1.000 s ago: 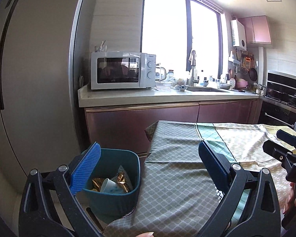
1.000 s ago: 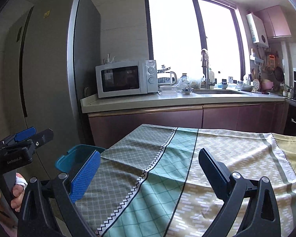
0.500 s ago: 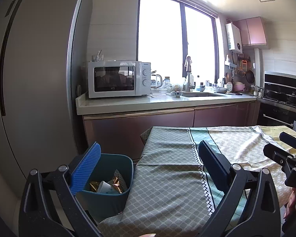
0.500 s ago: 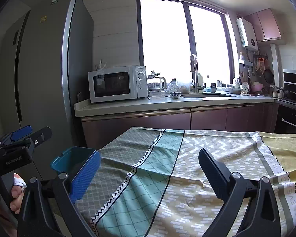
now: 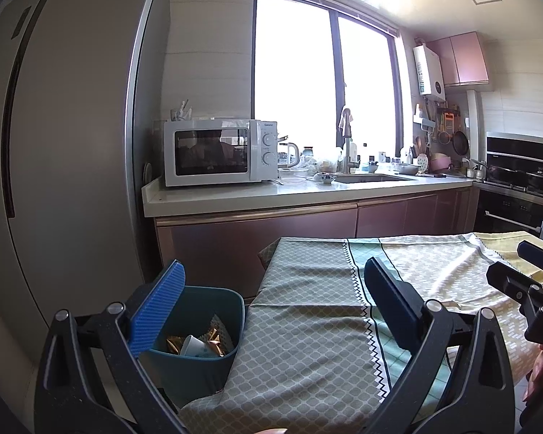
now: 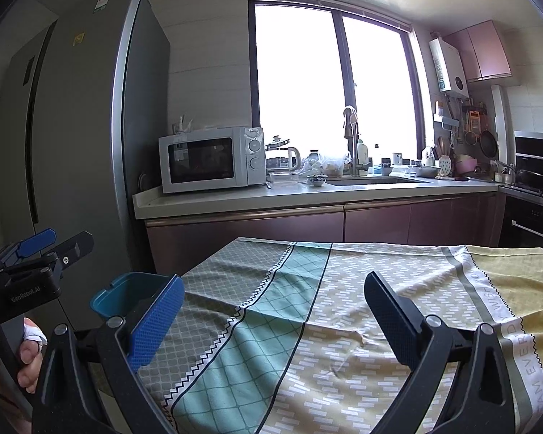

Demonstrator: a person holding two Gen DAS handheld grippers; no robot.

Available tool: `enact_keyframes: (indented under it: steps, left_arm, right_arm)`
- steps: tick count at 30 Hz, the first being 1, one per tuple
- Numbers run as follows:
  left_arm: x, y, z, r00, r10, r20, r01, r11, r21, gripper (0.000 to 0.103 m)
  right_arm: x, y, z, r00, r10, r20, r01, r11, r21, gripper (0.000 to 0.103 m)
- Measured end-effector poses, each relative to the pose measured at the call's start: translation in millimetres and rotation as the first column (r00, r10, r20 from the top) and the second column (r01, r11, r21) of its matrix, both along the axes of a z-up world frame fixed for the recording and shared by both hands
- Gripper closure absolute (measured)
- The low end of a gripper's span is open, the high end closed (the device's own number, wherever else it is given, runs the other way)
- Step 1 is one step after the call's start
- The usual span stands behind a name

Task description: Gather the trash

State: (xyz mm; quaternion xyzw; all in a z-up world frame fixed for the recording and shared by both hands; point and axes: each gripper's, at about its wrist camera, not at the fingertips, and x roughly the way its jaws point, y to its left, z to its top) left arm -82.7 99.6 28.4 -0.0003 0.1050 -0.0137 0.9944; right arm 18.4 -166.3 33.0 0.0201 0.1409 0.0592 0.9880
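1. Looking along the left gripper: fingers spread wide, nothing between them. It hangs above the near edge of the tablecloth. The teal bin stands just beside the table's left end, touching the hanging cloth; inside lie gold wrappers and a white cup. The right gripper shows at the right edge.
2. Right gripper view: fingers likewise wide apart, empty, over the cloth. Bin rim at the left; a hand grips the left gripper's handle.
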Motion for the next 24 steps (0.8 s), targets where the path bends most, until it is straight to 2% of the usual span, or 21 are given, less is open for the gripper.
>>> enact_keyframes:
  steps: [24]
  left_arm:
    - [1.3,-6.3,-5.5,1.0,0.026,0.004,-0.026,1.0,0.009,0.006]
  right_arm:
    - [-3.3,-9.3,-1.7,1.0,-0.017,-0.006,0.017,1.0,0.026,0.007]
